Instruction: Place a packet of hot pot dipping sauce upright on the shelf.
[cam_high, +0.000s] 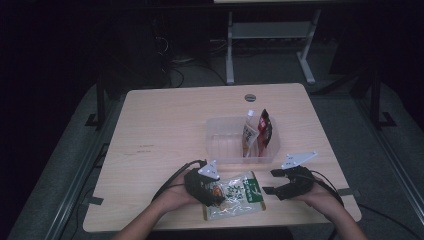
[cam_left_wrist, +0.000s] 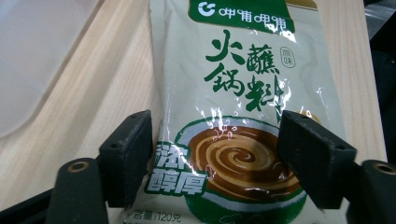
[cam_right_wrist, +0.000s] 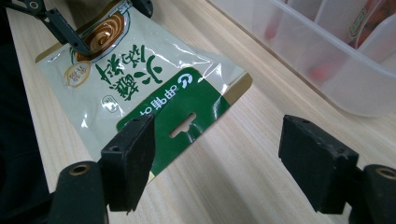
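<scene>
Between the two grippers lies the sauce packet (cam_high: 235, 195), its long axis running hand to hand. Left gripper (cam_left_wrist: 215, 154), jaws spread, straddles the near end without pinching; right gripper (cam_right_wrist: 217, 158) waits open at the green header.

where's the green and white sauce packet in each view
high view: the flat green and white plastic sauce packet lies near the table's front edge, between both hands.
left gripper view: it runs up the middle.
right gripper view: upper left.
shared landmark: its dark green header strip with the hang slot.

"火锅蘸料", "浓醇厚" and "120克" on the sauce packet (cam_left_wrist: 243, 93)
</scene>
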